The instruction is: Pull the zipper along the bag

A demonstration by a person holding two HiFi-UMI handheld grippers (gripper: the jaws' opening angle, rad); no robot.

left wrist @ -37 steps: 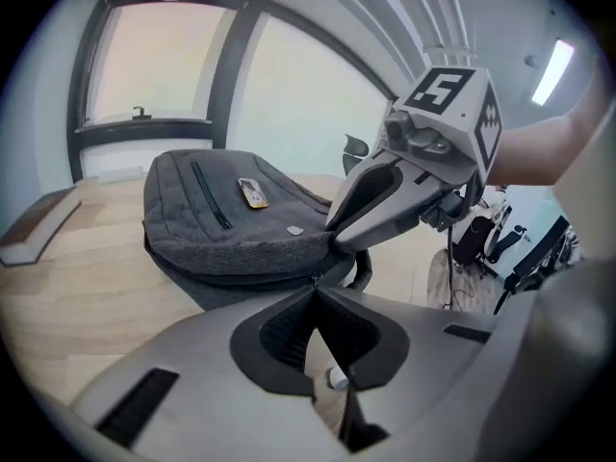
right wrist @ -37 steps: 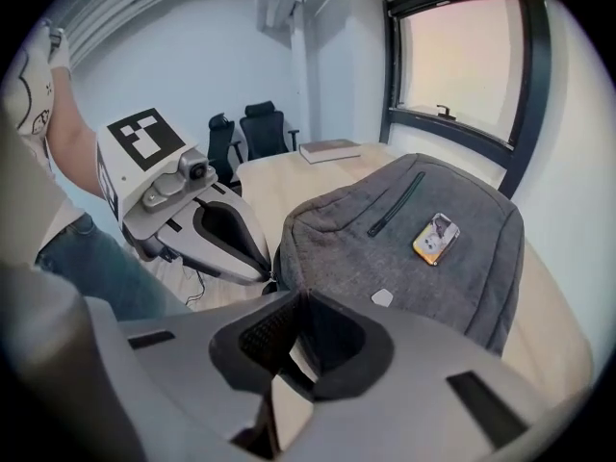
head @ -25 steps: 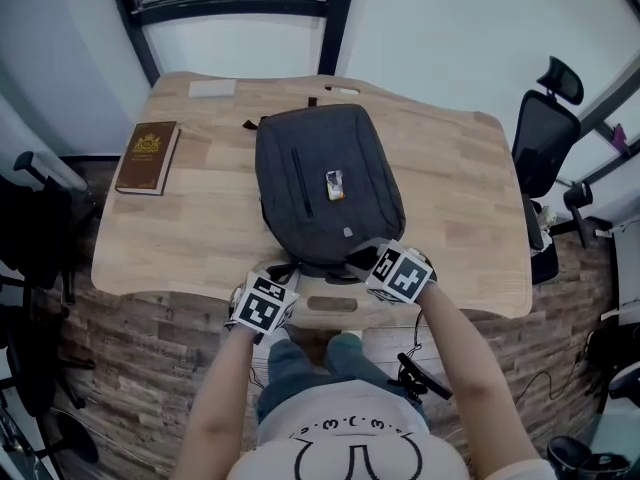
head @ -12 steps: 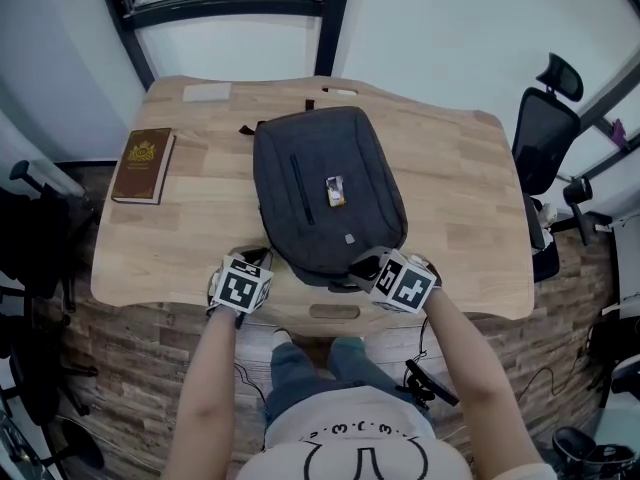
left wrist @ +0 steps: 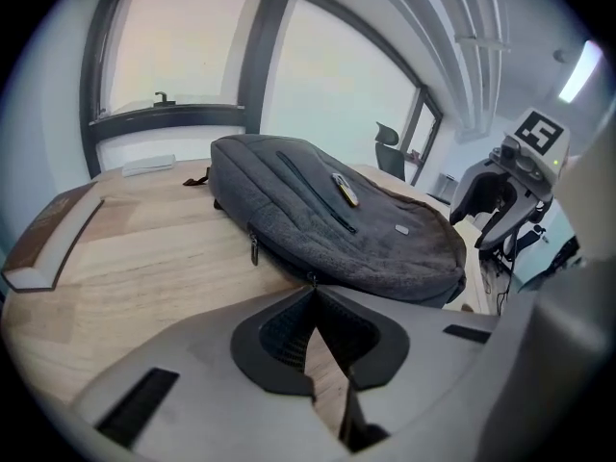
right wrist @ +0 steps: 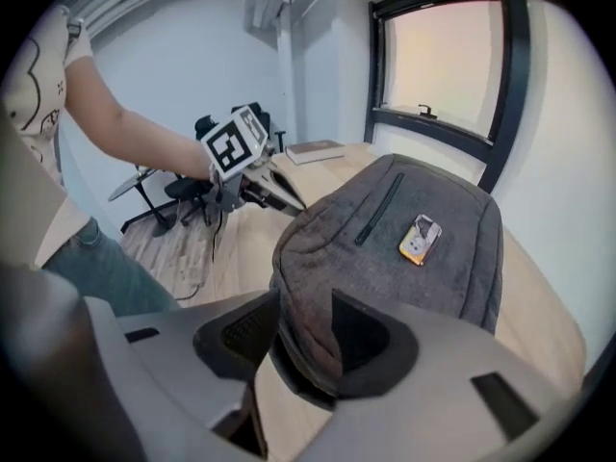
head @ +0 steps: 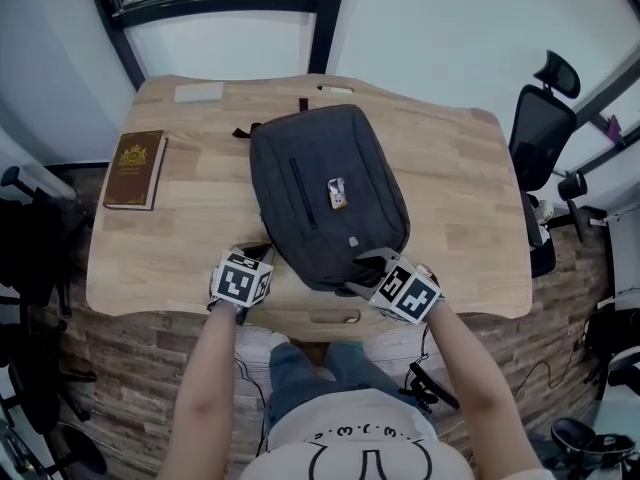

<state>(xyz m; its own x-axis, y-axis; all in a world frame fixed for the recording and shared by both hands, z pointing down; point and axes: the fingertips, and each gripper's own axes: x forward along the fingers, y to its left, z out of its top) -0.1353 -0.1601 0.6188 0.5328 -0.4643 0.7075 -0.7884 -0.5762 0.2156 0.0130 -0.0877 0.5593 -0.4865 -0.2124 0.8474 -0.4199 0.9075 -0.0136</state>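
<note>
1. My left gripper (left wrist: pixel 313 292) is closed. Its jaws meet at the tips right against the near side seam of the dark grey fabric backpack (head: pixel 325 183).
2. At those tips, in the left gripper view, sits a small metal zipper pull (left wrist: pixel 313 279). It looks pinched between the jaws, though it is very small.
3. A second dangling zipper tab (left wrist: pixel 254 249) hangs free on the same seam, further along toward the far end of the bag.
4. My right gripper (head: pixel 365 273) has its jaws apart; they have just been opening. The rounded near end of the backpack stands between them and fills most of the gap. I cannot tell whether the pads (right wrist: pixel 361 330) touch the cloth.
5. The backpack lies flat on its back in the middle of the light wooden table (head: pixel 450 198). Its near end reaches almost to the table edge in front of me, and its length runs away toward the window.
6. A small orange and white tag (head: pixel 338 193) sits on the front panel, beside a closed front pocket zip.
7. In the head view, my two grippers flank the bag's near end, left at its left side and right at its right corner.
8. A brown hardcover book (head: pixel 135 170) lies well apart from the bag, near the table's left edge.
9. A black office chair (head: pixel 540 133) stands off the table's right side.
</note>
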